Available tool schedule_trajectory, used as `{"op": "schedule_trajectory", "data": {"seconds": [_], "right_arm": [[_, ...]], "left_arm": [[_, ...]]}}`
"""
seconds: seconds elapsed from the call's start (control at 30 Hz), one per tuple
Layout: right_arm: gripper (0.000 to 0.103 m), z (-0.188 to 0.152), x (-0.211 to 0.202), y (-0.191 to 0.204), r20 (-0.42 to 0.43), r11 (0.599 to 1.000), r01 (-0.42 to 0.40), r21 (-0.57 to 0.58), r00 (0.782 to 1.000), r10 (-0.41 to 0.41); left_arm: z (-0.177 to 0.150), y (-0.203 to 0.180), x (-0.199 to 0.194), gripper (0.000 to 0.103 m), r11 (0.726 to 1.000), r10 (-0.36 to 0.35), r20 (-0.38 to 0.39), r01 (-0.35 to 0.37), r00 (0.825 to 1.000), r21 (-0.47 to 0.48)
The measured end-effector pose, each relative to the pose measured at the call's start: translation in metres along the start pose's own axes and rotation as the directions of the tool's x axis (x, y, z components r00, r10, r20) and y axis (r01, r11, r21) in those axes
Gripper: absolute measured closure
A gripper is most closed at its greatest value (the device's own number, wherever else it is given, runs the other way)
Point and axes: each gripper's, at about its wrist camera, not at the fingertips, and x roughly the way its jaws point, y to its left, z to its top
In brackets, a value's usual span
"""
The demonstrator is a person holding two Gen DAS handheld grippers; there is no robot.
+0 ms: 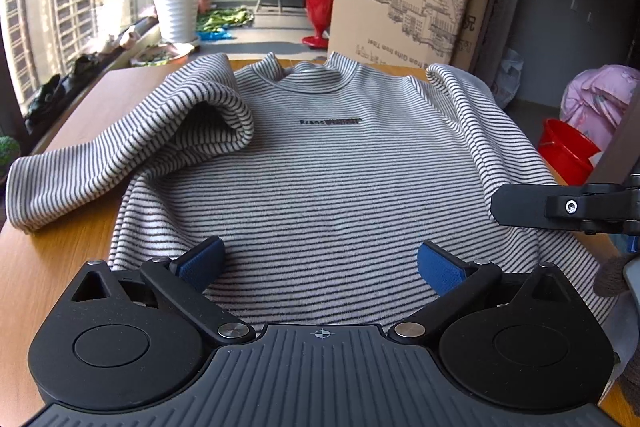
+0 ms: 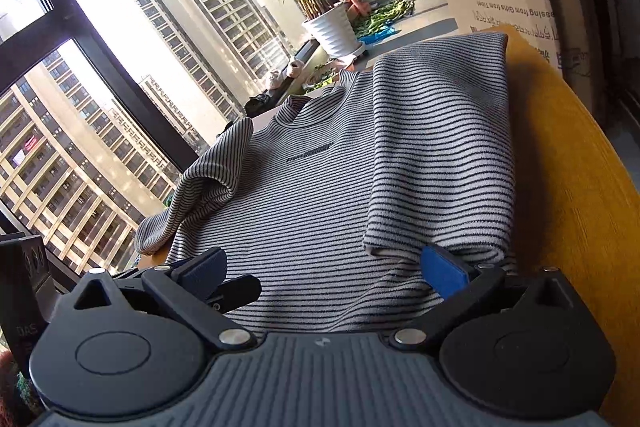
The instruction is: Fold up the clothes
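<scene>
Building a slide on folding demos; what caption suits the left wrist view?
Open left gripper hovers over a striped sweater's hem on a wooden table.

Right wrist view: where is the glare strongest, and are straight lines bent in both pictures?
Right wrist view: the sky at upper left is blown out white, and the grey striped knit sweater lies partly in shade. Left wrist view: light is more even; the window grille at left bows strongly, fisheye distortion. In the right wrist view the wooden table edge curves too.

Daylight from window (image 2: 120, 39), blown-out glare; fisheye-bent edges.
</scene>
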Motion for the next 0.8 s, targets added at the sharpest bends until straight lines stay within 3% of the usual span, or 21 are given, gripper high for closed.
{"op": "schedule_trajectory", "data": {"seconds": [0.03, 0.2, 0.33, 0.4, 0.57, 0.63, 0.7, 0.8], "right_arm": [[0.000, -0.002, -0.003, -0.002, -0.014, 1.000, -0.028, 0.006, 1.000, 0.028], [0.000, -0.030, -0.028, 0.009, -0.032, 0.995, -0.023, -0.098, 0.999, 0.020], [0.000, -0.054, -0.045, 0.024, -0.017, 0.979, 0.019, -0.201, 1.000, -0.023], [0.000, -0.056, -0.050, 0.028, -0.017, 0.974, 0.040, -0.223, 0.999, -0.045], [0.000, -0.040, -0.082, 0.026, 0.121, 0.967, 0.142, -0.210, 0.986, -0.118], [0.000, -0.035, -0.082, 0.014, 0.075, 0.978, 0.153, -0.142, 0.987, -0.144], [0.000, -0.036, -0.075, -0.004, 0.011, 0.993, 0.114, -0.040, 0.994, -0.113], [0.001, -0.044, -0.080, -0.005, 0.048, 0.994, 0.101, -0.033, 0.994, -0.100]], "left_arm": [[-0.003, -0.002, -0.003, 0.000, 1.000, 0.001, -0.002, -0.001, 1.000, 0.005], [-0.024, -0.011, -0.026, 0.000, 0.999, -0.028, -0.005, 0.028, 1.000, 0.034], [-0.040, 0.001, -0.049, 0.000, 0.992, -0.114, 0.022, 0.115, 0.993, -0.058], [-0.042, 0.003, -0.053, 0.000, 0.990, -0.119, 0.019, 0.120, 0.993, -0.069], [-0.049, -0.021, -0.055, 0.000, 0.999, -0.009, -0.004, 0.009, 1.000, 0.052], [-0.050, -0.026, -0.055, 0.000, 0.998, 0.009, -0.007, -0.009, 1.000, 0.069], [-0.050, -0.023, -0.057, 0.000, 0.999, 0.002, -0.001, -0.002, 1.000, 0.051], [-0.051, -0.019, -0.059, 0.000, 1.000, -0.014, 0.011, 0.013, 1.000, 0.023]]}}
